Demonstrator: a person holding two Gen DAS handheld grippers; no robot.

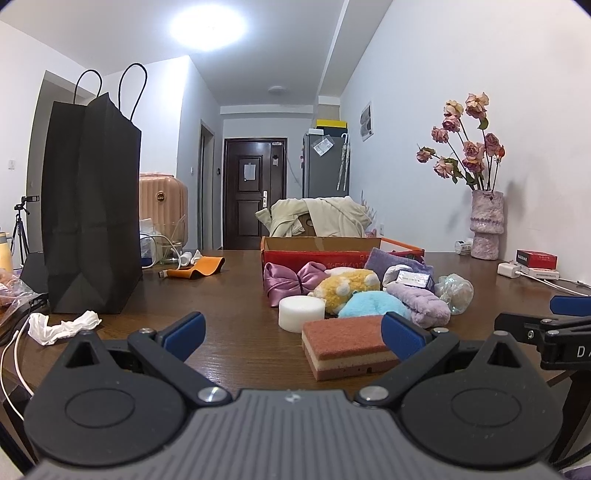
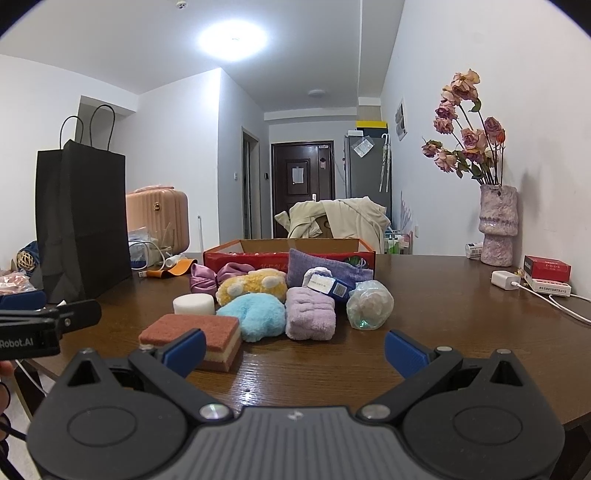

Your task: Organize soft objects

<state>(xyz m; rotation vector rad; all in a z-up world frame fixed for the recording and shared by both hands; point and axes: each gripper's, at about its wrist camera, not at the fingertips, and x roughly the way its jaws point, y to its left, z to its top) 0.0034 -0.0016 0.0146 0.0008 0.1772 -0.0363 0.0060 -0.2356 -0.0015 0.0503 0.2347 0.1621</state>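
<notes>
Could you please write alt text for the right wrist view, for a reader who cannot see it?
The open right gripper hovers low over a wooden table, facing a cluster of soft items: a layered sponge, blue plush, lilac towel and yellow plush. Behind them sit a red cardboard box and black paper bag.

A blown-out ceiling light (image 1: 207,26) at twelve o'clock floods both views with cool, even brightness. Glare streaks the wooden table (image 2: 295,373) near centre. The flowers (image 1: 466,142) cast a soft shadow on the wall toward three o'clock. Fisheye bending curves the edges; dark vignette fills the corners.
</notes>
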